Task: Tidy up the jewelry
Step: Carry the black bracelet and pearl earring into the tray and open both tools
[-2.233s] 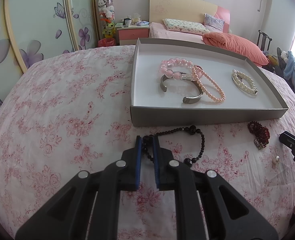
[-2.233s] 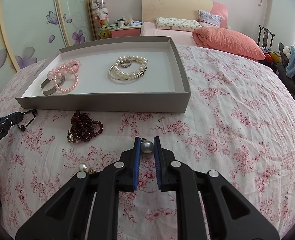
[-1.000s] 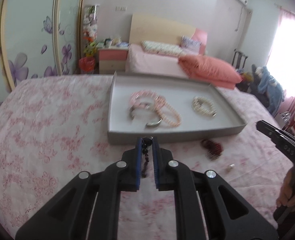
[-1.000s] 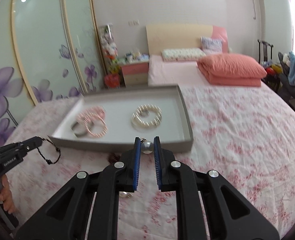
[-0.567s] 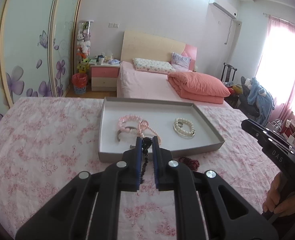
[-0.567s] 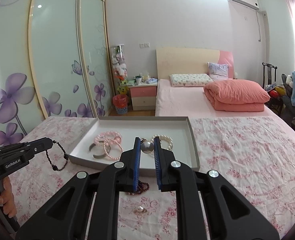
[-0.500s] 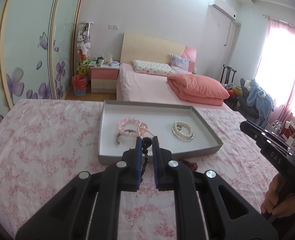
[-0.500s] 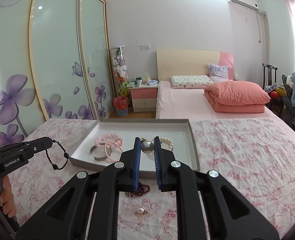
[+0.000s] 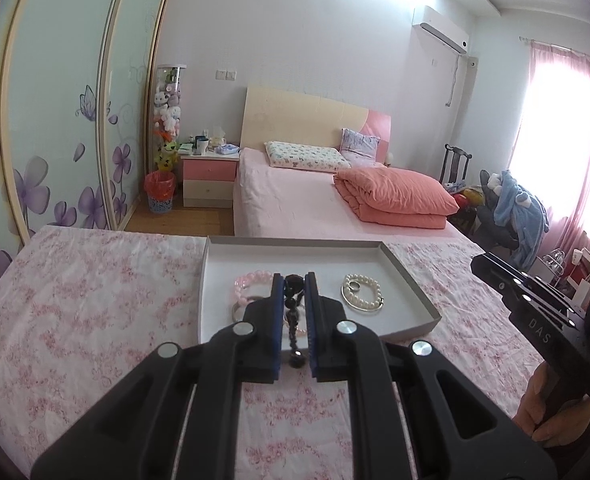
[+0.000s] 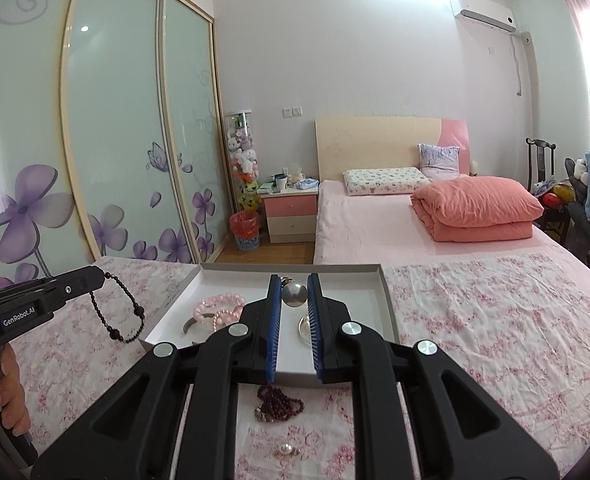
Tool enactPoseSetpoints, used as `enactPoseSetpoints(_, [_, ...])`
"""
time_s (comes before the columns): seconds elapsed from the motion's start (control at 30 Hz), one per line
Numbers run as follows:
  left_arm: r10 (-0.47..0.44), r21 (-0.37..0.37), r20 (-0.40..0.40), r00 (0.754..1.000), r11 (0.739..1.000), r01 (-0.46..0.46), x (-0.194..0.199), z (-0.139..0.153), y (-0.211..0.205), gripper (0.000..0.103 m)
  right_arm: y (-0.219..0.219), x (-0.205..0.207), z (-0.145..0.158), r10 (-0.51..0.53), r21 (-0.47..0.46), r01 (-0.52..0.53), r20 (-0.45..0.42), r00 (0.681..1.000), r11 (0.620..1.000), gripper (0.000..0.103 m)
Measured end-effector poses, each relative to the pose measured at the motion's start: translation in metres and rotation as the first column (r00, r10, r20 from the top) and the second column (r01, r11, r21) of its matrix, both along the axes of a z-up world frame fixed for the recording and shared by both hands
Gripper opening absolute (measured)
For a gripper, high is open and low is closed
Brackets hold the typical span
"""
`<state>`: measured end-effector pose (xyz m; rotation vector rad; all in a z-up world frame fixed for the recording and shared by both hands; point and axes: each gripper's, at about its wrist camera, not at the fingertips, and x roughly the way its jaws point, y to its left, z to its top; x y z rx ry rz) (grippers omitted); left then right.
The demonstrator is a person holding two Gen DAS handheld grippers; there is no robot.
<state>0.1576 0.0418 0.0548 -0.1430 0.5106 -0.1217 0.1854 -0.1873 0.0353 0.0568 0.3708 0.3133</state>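
Note:
My left gripper is shut on a black bead bracelet, held in the air above the near part of the grey tray; the bracelet also hangs from it in the right wrist view. My right gripper is shut on a grey pearl earring, held high over the tray. In the tray lie a pink bead bracelet, a white pearl bracelet with a ring and a metal bangle.
A dark red bead bracelet and a white pearl earring lie on the floral cloth in front of the tray. A bed with an orange quilt stands behind.
Both grippers have risen a little further with their pieces and now sit over the tray's near part. Before that they lifted the bracelet and the earring off the cloth.

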Motion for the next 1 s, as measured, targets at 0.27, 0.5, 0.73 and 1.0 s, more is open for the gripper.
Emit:
enactPoseSetpoints(0.27, [0.013,0.014,0.0,1.0,1.0,-0.013,0.03,0.0,-0.004,0.011,0.006,0.034,-0.004,-0.011,0.021,0.011,-0.004,1.0,1.0,0.014])
enactPoseSetpoints(0.5, [0.009,0.023,-0.016,1.0,1.0,-0.009,0.072,-0.008,-0.009,0.011,0.013,0.076,-0.014,-0.008,0.036,0.009,-0.052,0.999,0.999,0.014])
enactPoseSetpoints(0.73, [0.014,0.027,-0.046,0.999,1.0,-0.013,0.108,-0.025,-0.009,0.011,0.017,0.111,-0.032,-0.004,0.049,0.01,-0.125,0.992,0.999,0.014])
enactPoseSetpoints(1.0, [0.005,-0.033,-0.107,0.994,0.999,-0.009,0.132,-0.049,-0.006,0.013,0.022,0.128,-0.048,0.005,0.065,0.008,-0.203,0.979,0.998,0.024])
